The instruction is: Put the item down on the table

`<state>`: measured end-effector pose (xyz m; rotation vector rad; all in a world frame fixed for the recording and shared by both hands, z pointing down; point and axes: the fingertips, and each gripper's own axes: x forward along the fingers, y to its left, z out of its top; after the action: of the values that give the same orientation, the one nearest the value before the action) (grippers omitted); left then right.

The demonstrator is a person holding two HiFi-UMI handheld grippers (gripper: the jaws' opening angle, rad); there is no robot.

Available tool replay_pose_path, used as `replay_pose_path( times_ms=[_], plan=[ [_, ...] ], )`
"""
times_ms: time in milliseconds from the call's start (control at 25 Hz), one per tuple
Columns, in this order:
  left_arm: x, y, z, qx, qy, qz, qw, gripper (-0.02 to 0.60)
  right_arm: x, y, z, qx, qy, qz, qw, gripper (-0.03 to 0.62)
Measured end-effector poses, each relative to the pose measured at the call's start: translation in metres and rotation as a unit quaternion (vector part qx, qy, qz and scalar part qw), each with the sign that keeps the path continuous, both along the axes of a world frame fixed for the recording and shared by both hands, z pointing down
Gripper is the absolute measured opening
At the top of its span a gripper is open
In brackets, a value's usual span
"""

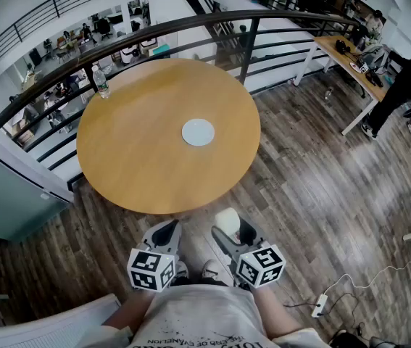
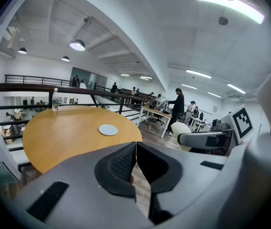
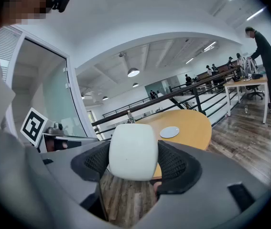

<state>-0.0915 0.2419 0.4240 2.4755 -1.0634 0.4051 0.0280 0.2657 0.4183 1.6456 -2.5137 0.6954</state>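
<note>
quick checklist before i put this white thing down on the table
1. Grip: right gripper pads press both sides of the white item: ok.
2. Item over the table: short of the near edge, above the floor: not ok.
3. Landing room: only a grey disc mid-table and a bottle at the far rim: ok.
4. Left gripper out of the way: shut, empty, beside the right: ok.
5. Item's underside sits flat: cannot tell.
</note>
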Motion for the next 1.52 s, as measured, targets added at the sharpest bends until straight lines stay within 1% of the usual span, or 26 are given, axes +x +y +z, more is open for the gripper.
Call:
replay_pose_path(
  times_ms=[360, 560, 920, 1280, 1520],
  plan=[
    [0.002, 0.002, -0.004, 0.003, 0.002, -0.002, 1.0, 0.024, 0.005, 0.005, -0.001, 0.0, 0.006, 0.0, 1.0, 0.313],
    [0.004, 0.004, -0.005, 0.003, 0.002, -0.001, 1.0, 0.024, 0.007, 0.008, -0.008, 0.009, -0.025, -0.003, 1.0, 0.311],
    [0.019, 0.009, -0.008, 0.003, -0.001, -0.001, 1.0, 0.023, 0.019, 0.015, -0.007, 0.006, -0.013, -0.017, 1.0, 0.312],
    [0.033, 0.01, -0.011, 0.008, -0.008, -0.028, 0.9995, 0.025, 0.045, 0.015, -0.003, 0.002, -0.004, -0.033, 0.999, 0.311],
    [0.04, 0.014, -0.01, 0.008, -0.009, -0.03, 0.9995, 0.024, 0.053, 0.018, -0.002, 0.001, -0.006, -0.032, 0.999, 0.311]
  ],
)
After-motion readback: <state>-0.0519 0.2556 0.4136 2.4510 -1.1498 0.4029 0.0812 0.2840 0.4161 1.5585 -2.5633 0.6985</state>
